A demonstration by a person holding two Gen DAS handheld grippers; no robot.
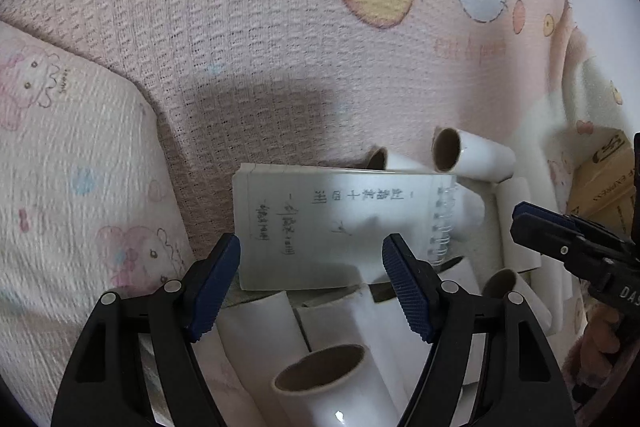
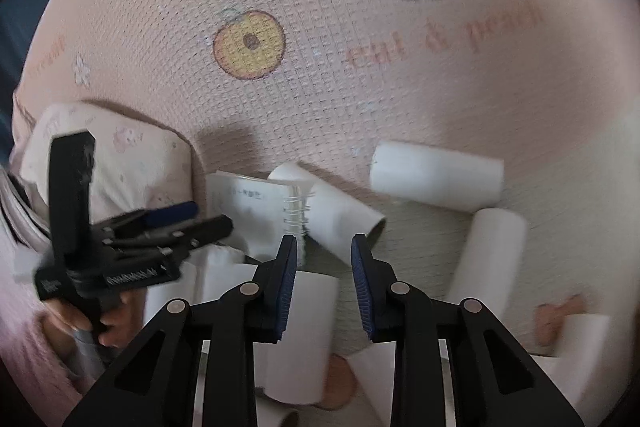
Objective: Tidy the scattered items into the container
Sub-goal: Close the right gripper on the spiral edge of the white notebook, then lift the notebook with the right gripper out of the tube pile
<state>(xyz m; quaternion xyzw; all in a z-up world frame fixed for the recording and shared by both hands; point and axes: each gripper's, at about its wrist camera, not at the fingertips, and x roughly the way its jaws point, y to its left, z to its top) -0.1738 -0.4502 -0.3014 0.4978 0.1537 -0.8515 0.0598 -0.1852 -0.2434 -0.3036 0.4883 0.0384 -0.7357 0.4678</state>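
A small spiral notepad (image 1: 336, 227) with handwriting lies on a pile of white cardboard tubes (image 1: 472, 153) on a pink cartoon-print blanket. My left gripper (image 1: 312, 259) is open, its blue pads either side of the notepad's near edge, holding nothing. More tubes (image 1: 320, 375) lie right under it. In the right wrist view, my right gripper (image 2: 324, 259) is open and empty above the tubes (image 2: 436, 179), just right of the notepad's spiral (image 2: 294, 211). The left gripper shows at the left of that view (image 2: 192, 219). No container is clearly in view.
A cream cartoon-print pillow (image 1: 68, 163) lies left of the pile. A brown cardboard box (image 1: 604, 183) sits at the far right edge behind the right gripper (image 1: 532, 219). The pink blanket (image 2: 360, 67) stretches beyond the tubes.
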